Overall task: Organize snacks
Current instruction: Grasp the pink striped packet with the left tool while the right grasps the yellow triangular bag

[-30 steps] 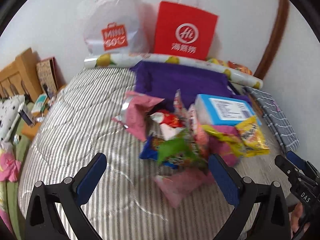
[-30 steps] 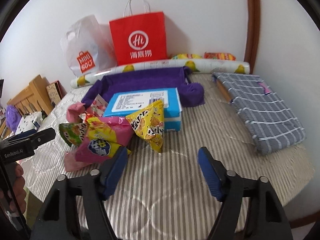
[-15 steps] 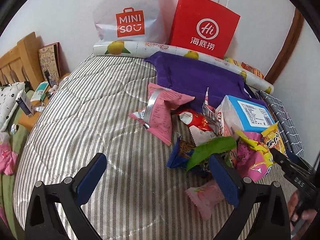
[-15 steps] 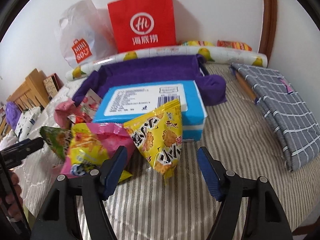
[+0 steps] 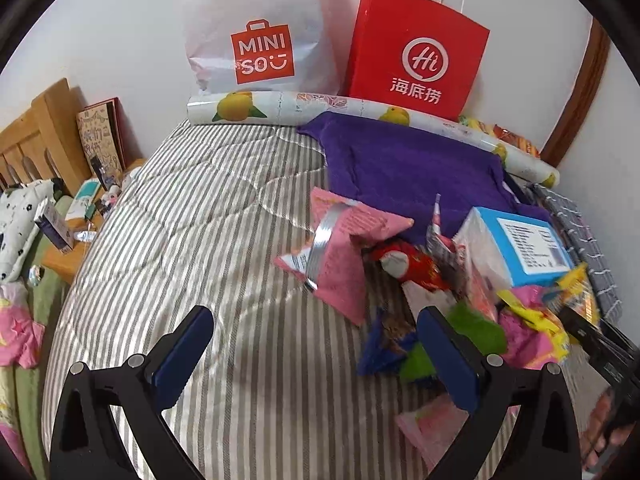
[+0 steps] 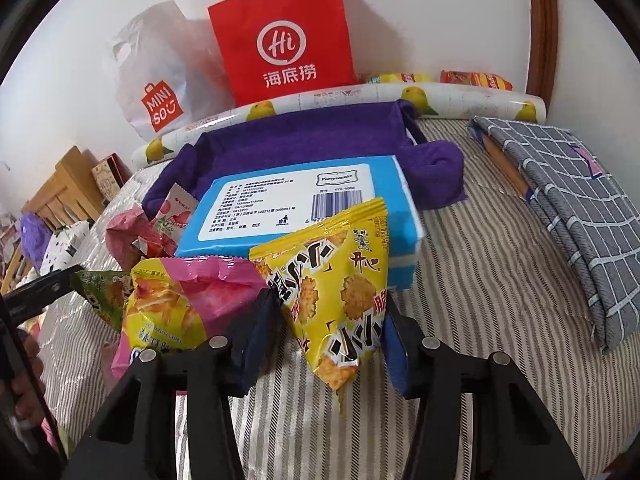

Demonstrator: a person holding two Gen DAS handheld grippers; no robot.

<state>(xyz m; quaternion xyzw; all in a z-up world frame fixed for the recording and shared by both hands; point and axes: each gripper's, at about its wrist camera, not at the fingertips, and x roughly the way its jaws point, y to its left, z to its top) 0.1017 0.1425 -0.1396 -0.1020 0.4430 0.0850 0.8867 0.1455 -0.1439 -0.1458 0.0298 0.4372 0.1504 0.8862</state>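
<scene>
on the striped bed, at the near right edge of the snack heap, the yellow cracker packet stands propped against the blue box, long axis running from its top seal down to a low corner. my right tongs straddle that lower half and are closing, packet between the pads, contact not yet certain. my left tongs hang apart over bare stripes, holding nothing, with the green packet just behind their right finger. judgement: the right hand is nearer.
</scene>
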